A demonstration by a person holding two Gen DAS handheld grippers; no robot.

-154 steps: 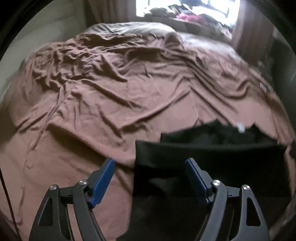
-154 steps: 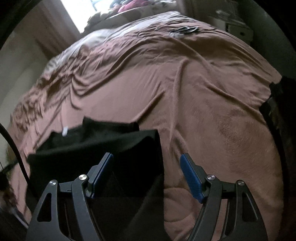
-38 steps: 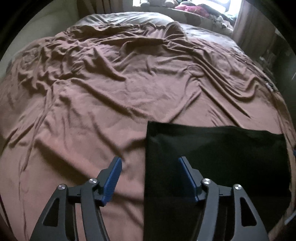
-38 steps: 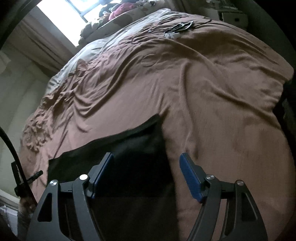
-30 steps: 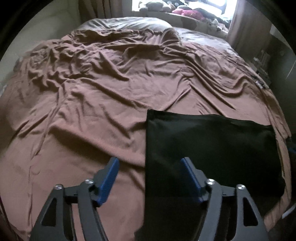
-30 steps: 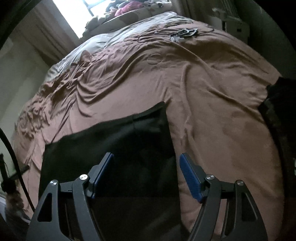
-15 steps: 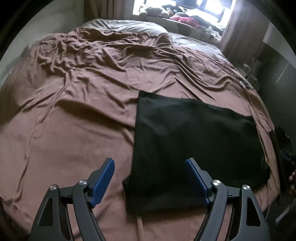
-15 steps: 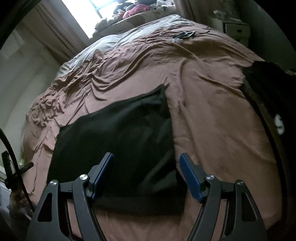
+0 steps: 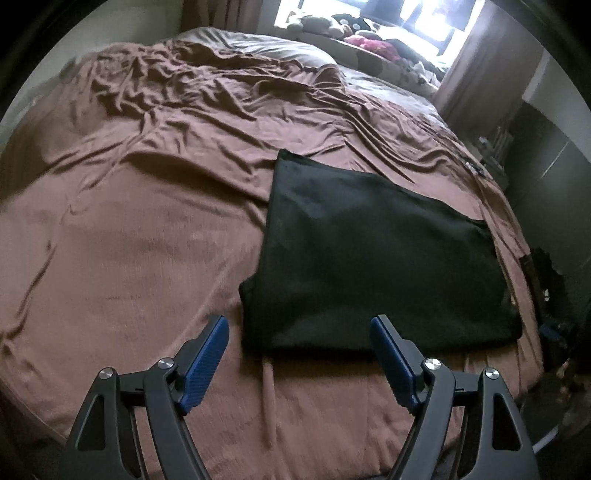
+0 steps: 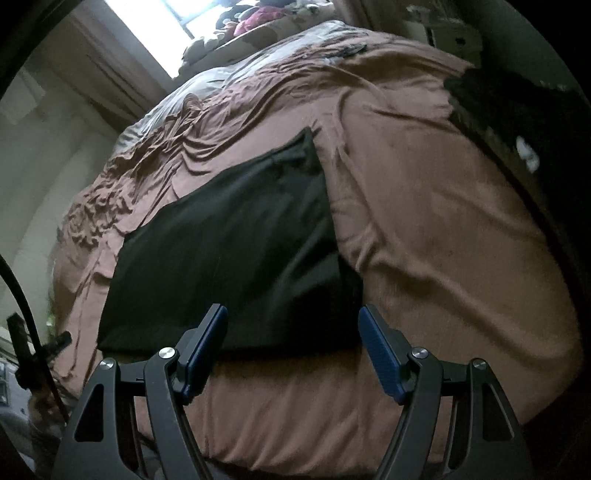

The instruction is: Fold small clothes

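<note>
A black garment (image 9: 373, 258) lies flat and folded into a rough rectangle on the brown bed sheet (image 9: 140, 229). It also shows in the right wrist view (image 10: 236, 258). My left gripper (image 9: 299, 354) is open and empty, held above the bed just short of the garment's near left corner. My right gripper (image 10: 291, 343) is open and empty, held just short of the garment's near right edge. Neither gripper touches the cloth.
The brown sheet is heavily wrinkled toward the far side (image 9: 192, 92). A dark pile of clothes (image 10: 491, 110) sits at the bed's right edge. A window sill with soft toys (image 9: 354, 33) lies beyond the bed. The bed's near edge drops off below the grippers.
Both grippers have drawn back and up from the garment, which now lies wholly in front of them. Five seconds ago a loose upper part still showed; it is now folded flat.
</note>
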